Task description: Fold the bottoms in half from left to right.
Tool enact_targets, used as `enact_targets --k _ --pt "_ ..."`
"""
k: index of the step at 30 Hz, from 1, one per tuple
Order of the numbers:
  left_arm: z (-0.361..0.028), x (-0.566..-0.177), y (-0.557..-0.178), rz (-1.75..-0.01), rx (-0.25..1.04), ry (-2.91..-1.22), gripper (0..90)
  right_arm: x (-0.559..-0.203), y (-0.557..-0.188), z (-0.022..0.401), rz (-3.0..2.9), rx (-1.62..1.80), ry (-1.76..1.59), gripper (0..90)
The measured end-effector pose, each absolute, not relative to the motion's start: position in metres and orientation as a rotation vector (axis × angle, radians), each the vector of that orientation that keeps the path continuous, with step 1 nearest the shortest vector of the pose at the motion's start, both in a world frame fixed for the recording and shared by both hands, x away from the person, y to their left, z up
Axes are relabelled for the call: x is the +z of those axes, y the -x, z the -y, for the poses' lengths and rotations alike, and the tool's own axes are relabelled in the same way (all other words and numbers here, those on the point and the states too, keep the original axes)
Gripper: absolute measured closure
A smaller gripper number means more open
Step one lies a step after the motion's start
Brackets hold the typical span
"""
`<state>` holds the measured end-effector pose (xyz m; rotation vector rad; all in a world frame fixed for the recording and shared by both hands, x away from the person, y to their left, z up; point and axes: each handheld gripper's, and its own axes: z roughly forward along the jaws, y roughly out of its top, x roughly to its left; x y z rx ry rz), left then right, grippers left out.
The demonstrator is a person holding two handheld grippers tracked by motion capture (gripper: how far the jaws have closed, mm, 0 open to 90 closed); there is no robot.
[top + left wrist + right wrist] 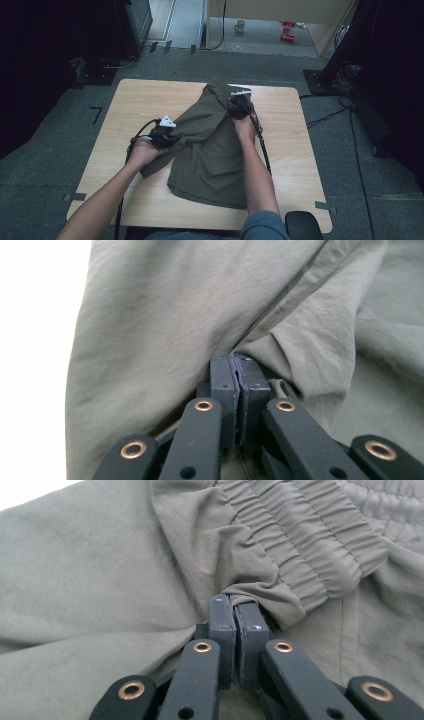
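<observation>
An olive-green pair of shorts [210,150] lies across the middle of the wooden table [135,100], partly folded over itself. My left gripper [167,131] is at the garment's left side, its jaws shut on a pinch of the fabric [150,340] next to a seam. My right gripper [239,105] is near the far end, shut on the cloth just under the gathered elastic waistband [300,545]. In both gripper views the pads press together with fabric caught at their tips. A person's bare forearms reach in from the bottom edge.
Bare table top shows left and right of the garment. A dark chair part [302,226] sits at the table's near right corner. Cables [330,116] run over the grey carpet at right; dark stands flank the table at the back.
</observation>
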<state>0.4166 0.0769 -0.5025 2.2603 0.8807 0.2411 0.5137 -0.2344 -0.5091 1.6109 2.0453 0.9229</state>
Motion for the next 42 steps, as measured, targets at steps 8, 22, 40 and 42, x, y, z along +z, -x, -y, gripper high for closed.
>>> enact_targets --k 8,22,40,42 --pt "-0.105 -0.502 -0.431 -0.931 0.314 -2.257 88.5 -0.51 -0.513 0.22 -2.056 0.953 -1.6 88.0" --pt "-0.106 -0.466 -0.404 -0.843 0.414 -2.248 88.9 -0.494 -0.513 0.23 -2.049 1.018 -1.601 88.3" --pt "-0.061 -0.391 -0.357 -0.656 0.316 -2.245 89.0 -0.465 -0.512 0.248 -2.072 1.004 -1.578 88.2" --pt "-0.052 -0.385 -0.354 -0.635 0.276 -2.247 89.0 -0.465 -0.512 0.249 -2.074 1.001 -1.577 88.2"
